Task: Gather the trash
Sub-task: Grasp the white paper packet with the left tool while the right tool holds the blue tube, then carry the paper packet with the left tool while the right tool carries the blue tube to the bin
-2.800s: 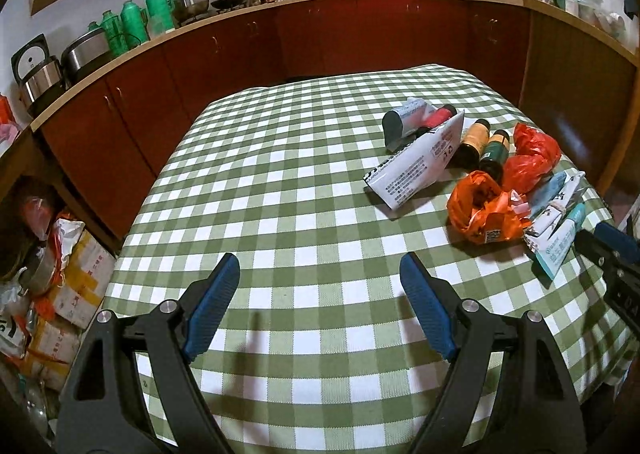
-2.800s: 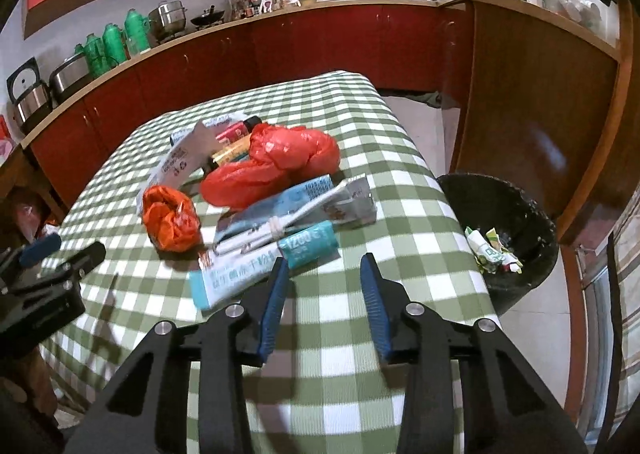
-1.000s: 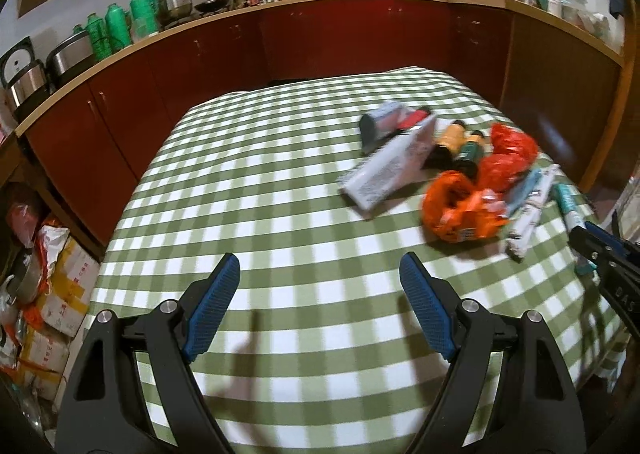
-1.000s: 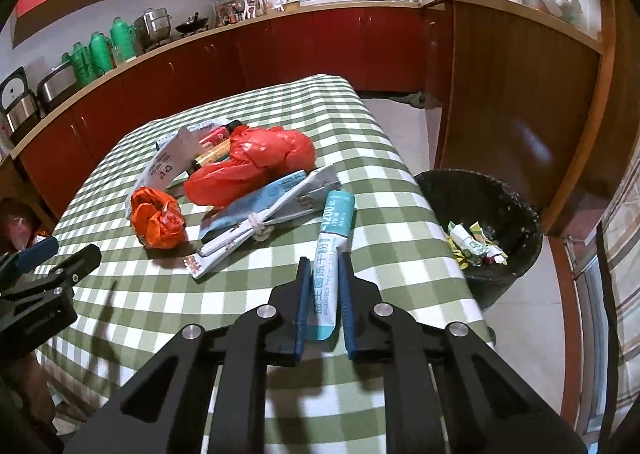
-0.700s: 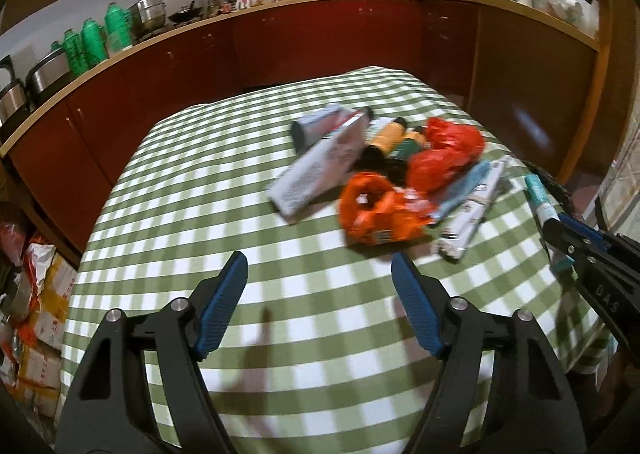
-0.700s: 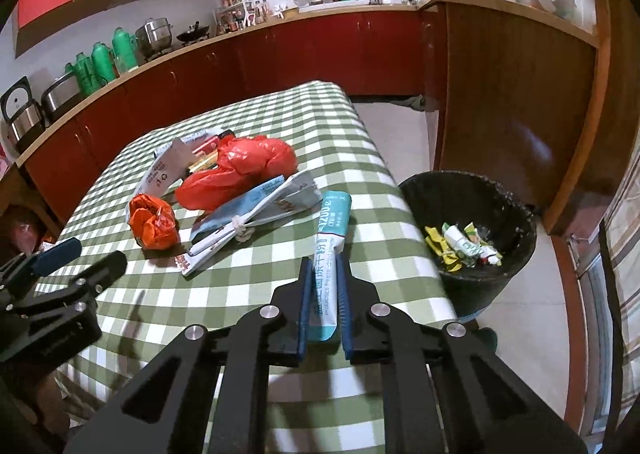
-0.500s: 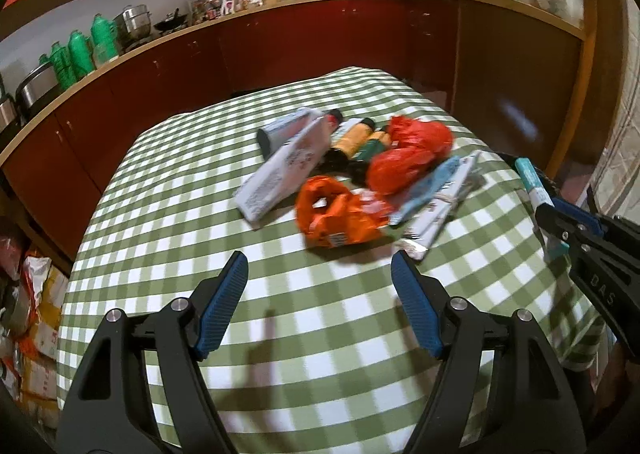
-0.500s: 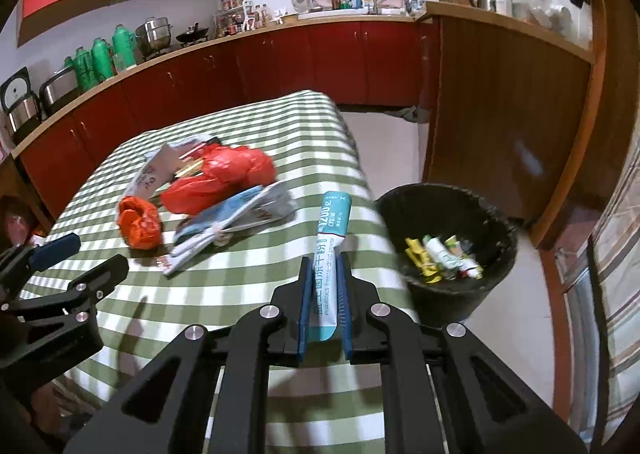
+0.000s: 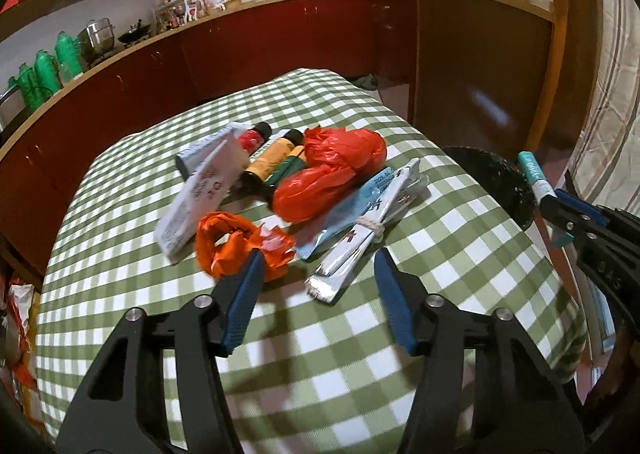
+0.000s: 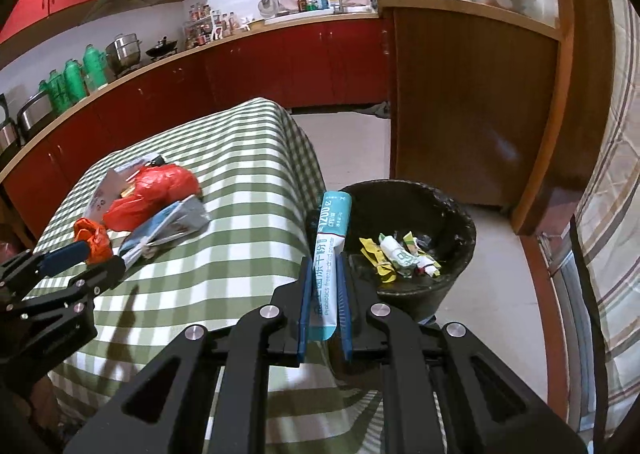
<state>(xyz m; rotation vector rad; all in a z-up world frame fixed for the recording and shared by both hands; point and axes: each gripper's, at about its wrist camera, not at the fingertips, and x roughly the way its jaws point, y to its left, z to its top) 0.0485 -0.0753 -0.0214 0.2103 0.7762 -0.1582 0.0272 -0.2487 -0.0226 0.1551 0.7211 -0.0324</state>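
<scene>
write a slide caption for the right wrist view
Right tongs clamp a teal sachet beside the black trash bin.

In my right wrist view the table (image 10: 240,190) fills the left half of the frame, with the bin (image 10: 452,222) on the floor just right of its edge, centre frame. The sachet (image 10: 330,250) I'm holding pokes up between them, wrappers (image 10: 396,254) lie in the bin, and the trash pile (image 10: 148,198) sits on the table at centre left.
</scene>
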